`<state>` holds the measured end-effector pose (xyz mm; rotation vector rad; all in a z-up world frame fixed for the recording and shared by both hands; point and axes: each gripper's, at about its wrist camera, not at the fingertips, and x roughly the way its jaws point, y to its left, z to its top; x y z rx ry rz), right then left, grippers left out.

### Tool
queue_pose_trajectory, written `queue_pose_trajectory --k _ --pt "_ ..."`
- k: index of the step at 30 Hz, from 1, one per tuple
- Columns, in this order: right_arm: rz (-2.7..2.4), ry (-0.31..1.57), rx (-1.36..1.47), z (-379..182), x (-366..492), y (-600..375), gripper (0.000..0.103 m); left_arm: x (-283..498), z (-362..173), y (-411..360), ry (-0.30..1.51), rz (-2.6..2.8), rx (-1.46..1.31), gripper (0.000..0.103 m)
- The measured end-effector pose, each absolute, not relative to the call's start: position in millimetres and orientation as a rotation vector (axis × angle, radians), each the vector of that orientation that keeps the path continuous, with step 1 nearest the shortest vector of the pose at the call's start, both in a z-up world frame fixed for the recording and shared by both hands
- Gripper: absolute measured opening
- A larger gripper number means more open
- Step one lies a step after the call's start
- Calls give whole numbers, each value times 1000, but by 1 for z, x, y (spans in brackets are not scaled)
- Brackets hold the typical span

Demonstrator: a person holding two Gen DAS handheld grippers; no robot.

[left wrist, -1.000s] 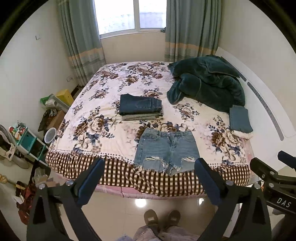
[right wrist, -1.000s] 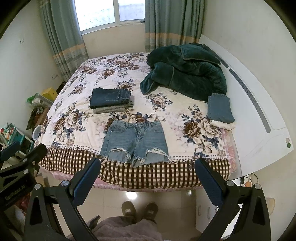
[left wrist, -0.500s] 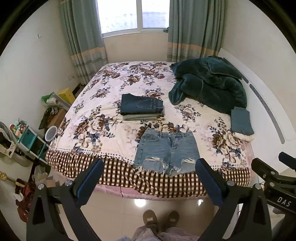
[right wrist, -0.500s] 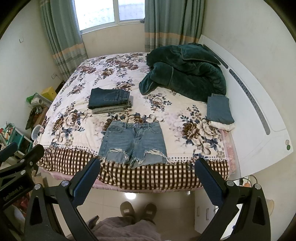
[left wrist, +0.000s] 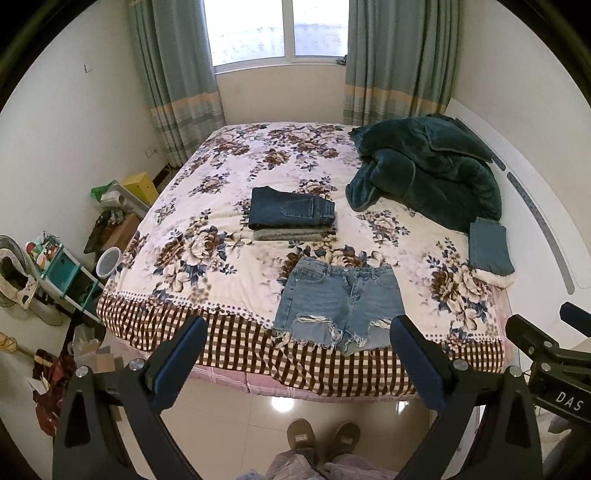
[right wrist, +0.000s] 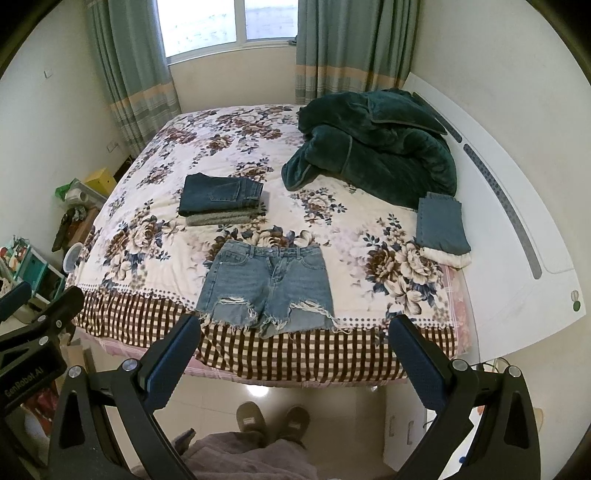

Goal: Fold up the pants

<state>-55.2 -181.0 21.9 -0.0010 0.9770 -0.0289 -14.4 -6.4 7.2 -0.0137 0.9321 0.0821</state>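
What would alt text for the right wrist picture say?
Light blue frayed denim shorts lie flat, unfolded, at the near edge of a floral-covered bed. The right gripper hovers in front with jaws wide open and empty.

Home bedroom. Evidence: double bed [left wrist: 207, 236] with floral cover and checked hem; white headboard [right wrist: 517, 206]; window [left wrist: 273, 29] hung with green curtains [left wrist: 173, 74]; crumpled green quilt [right wrist: 376, 144]; folded clothes stacked on the cover [left wrist: 291, 214]; denim shorts [right wrist: 266, 284] laid flat at the near edge; cluttered shelf [left wrist: 62, 266] by the wall; slippers [right wrist: 273, 421] on glossy tile floor.
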Motion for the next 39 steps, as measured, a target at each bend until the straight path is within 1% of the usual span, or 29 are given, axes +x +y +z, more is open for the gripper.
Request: queue_pose_trajectory --k 12,23,29,36,39 --pt "-29 984 -2 21 -52 -179 103 -9 8 -6 940 79 -11 101" --pt "-44 1023 8 7 -40 -174 103 -7 1 -4 932 86 -20 101" --pt "-93 1043 23 -6 -16 -182 103 16 -23 -1 939 88 2 101" --pt "-137 1099 70 -47 41 -218 103 59 -62 -14 878 138 83 101" --pt "-137 1134 75 -69 71 -239 103 81 -80 -21 883 158 85 101"
